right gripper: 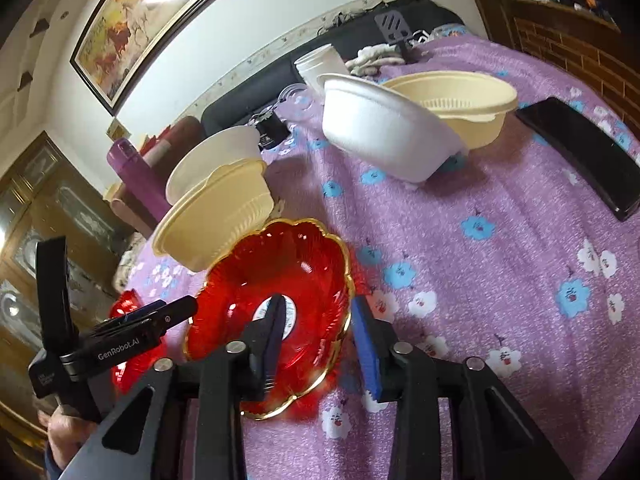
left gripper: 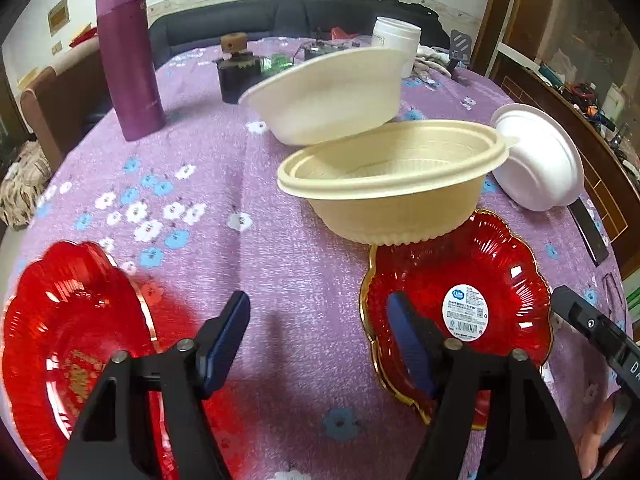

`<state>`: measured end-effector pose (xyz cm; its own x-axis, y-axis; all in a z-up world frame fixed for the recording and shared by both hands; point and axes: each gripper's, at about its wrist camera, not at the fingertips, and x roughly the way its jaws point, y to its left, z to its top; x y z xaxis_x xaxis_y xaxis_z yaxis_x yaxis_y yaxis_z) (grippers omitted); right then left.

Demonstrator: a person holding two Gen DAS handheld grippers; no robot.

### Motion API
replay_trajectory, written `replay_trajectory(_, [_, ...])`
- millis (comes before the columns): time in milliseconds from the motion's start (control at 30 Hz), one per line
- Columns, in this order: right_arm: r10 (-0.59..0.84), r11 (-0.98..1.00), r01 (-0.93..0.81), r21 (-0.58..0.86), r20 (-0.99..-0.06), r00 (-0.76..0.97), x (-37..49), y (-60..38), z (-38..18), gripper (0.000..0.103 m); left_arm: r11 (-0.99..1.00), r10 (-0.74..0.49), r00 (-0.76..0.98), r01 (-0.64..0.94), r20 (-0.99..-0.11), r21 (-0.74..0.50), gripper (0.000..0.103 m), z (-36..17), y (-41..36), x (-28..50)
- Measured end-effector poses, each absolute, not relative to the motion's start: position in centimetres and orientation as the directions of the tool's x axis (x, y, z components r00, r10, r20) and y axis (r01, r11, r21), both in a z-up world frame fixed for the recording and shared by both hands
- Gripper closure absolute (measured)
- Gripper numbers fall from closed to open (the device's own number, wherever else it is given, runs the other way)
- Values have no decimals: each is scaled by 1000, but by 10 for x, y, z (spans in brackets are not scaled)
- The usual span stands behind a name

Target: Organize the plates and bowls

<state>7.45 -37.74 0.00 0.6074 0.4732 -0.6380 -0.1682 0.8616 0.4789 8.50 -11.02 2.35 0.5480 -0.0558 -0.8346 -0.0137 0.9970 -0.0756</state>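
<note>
**A:** Where was the labelled plate (right gripper: 276,280)?

**B:** On the bench (left gripper: 280,260), near edge. The right tongs (right gripper: 318,301) stood partly open astride its rim, one finger over the label and one outside. The pads did not look pressed on, so they held nothing. The left tongs (left gripper: 318,298) were open and empty beside its other edge.

**A:** What could go wrong?

**B:** A cream bowl (right gripper: 216,220) sat tilted with its foot on that plate's far rim, and a white bowl (right gripper: 208,156) leaned on the bowl from behind. Lifting the plate would likely tip both, and one could roll off the bench. The plate looked glossy and fluted, so a grip on the rim alone could slip. Both tongs pulling on it together could also twist it.

**A:** And the count?

**B:** Two red plates: this one and the other plate (left gripper: 76,332), well apart to the left. Four bowls: two cream and two white. The second white bowl (right gripper: 380,136) was tipped on its side against the second cream bowl (right gripper: 472,108), farther back.
</note>
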Motion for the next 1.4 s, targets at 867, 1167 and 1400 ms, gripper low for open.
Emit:
replay_trajectory(867, [460,868,-143,475,-665,588,76,-382,-8,90,991,-131,528,53,-839,-121,77,9,-132,93])
replay_trajectory(1167, [432,891,-169,421,-676,596,70,-373,-7,91,994,-107,567,53,-817,-93,87,12,-134,82])
replay_trajectory(1400, [454,888,-237,393,-676,580,63,-361,-1,91,992,-113,564,25,-818,-120,87,10,-118,63])
